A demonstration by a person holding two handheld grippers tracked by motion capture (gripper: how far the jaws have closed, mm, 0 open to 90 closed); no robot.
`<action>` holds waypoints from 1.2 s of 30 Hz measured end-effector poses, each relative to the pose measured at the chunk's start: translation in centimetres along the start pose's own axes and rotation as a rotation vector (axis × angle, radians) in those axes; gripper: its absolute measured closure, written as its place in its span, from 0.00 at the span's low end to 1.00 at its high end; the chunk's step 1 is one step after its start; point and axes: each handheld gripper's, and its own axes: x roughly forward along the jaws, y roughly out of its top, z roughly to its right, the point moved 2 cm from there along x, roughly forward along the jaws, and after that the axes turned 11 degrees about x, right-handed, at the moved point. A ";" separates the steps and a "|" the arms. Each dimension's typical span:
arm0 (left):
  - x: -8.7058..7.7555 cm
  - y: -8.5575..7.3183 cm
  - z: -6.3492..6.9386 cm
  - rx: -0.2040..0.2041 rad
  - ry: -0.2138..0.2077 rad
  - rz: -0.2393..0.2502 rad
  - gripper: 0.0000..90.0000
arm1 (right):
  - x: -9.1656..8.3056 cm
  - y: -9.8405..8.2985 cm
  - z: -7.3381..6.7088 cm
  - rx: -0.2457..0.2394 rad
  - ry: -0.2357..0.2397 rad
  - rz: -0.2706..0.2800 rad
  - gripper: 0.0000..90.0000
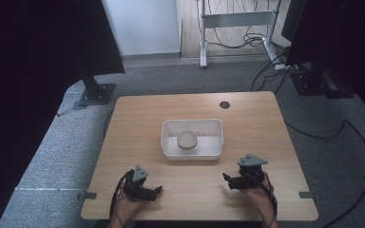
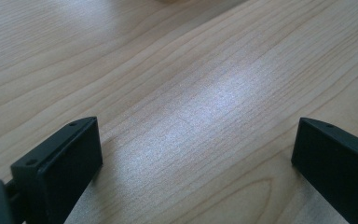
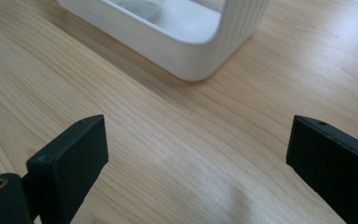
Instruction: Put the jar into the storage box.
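tub with jar mid-tabletop; both hand-held grippers, left and right, wide, empty at 6 o'clock: descend squarely over jar.

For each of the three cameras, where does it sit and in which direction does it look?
High view: above the near edge, looking forward and down on table, white tray, both forearms.
Left gripper view: on left hand-held gripper, facing bare wood between open jaws.
Right gripper view: on right hand-held gripper, facing the tray corner.
High and right share the tray.
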 end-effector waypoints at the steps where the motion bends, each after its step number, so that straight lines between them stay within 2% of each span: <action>1: 0.0 0.0 0.0 0.000 0.000 0.000 0.01 | -0.1 -0.2 0.1 0.007 -0.003 0.000 0.06; 22: 0.0 0.0 0.0 -0.003 0.003 0.000 0.01 | -1.2 -3.8 1.7 0.058 -0.047 -0.042 0.06; 36: 0.0 0.0 0.0 -0.004 0.004 0.000 0.01 | -1.7 -5.1 2.2 0.086 -0.060 -0.078 0.06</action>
